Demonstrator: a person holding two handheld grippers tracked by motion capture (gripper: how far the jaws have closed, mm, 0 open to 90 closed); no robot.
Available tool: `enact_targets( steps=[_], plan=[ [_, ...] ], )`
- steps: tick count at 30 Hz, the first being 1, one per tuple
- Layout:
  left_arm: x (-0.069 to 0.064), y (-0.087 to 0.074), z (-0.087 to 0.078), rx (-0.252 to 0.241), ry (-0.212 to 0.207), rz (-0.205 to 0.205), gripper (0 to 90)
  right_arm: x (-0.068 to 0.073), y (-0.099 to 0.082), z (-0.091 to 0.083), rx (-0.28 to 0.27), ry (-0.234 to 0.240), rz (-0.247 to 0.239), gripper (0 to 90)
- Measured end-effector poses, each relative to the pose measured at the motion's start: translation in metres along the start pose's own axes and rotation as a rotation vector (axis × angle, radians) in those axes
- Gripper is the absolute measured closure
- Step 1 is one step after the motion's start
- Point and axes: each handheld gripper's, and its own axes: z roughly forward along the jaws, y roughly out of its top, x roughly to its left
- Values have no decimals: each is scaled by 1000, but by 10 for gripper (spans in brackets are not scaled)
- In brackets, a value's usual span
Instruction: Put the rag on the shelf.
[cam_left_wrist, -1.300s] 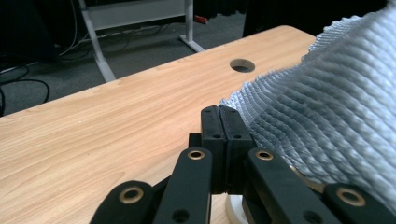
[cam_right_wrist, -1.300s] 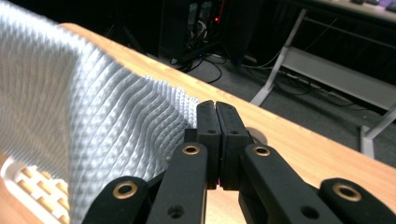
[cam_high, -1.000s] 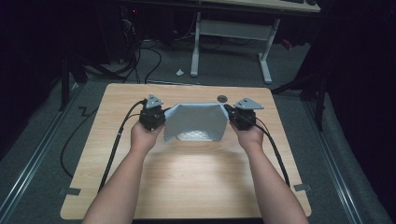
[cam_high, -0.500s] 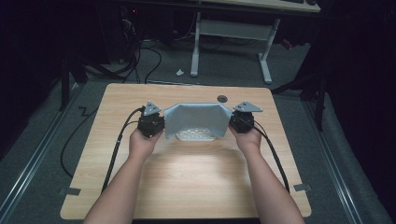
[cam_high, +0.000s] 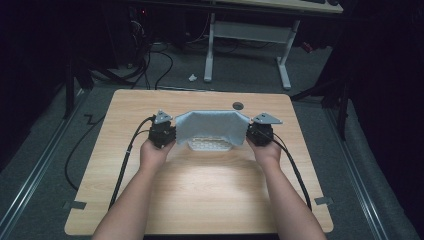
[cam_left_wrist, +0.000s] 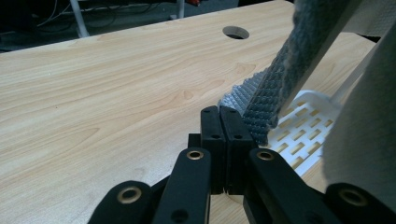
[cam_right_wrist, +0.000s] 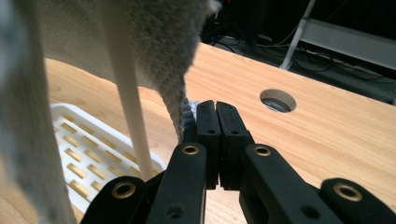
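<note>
work: both hands stretch a grey knitted cloth over a white slotted plastic rack on the light wooden table
left gripper: jaws pressed together, pinching the cloth's left corner; in the left gripper view the cloth comes out right at the closed tips and runs up and away
right gripper: jaws pressed together on the right corner; in the right gripper view a bit of grey weave shows just behind the tips
cloth position: held taut between the two grippers, hanging above the rack, mid-table; a thin white upright of the rack stands under it
rack: flat slotted base on the table, just beside the jaws
done, by my read: cloth picked up, spread, brought over the rack
left, by my read: lower and drape it, let go both corners
other: round hole in the table, behind the cloth
</note>
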Motion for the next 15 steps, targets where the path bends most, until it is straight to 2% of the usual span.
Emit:
enact_targets(
  steps=[4, 6, 10, 12, 15],
  plan=[
    [-1, 0, -1, 0, 5, 11, 888, -1, -1, 1, 2, 4, 0, 896],
    [-1, 0, -2, -6, 10, -2, 881, 0, -1, 1, 6, 2, -1, 888],
    [2, 0, -7, -18, 47, -15, 789, 0, -2, 4, 15, 9, 23, 841],
    [5, 0, -9, -26, 55, -29, 757, -1, -4, 4, 24, 0, 7, 835],
    [7, -1, -11, -31, 66, -29, 729, -4, -5, 1, 25, -9, 1, 828]
  ],
)
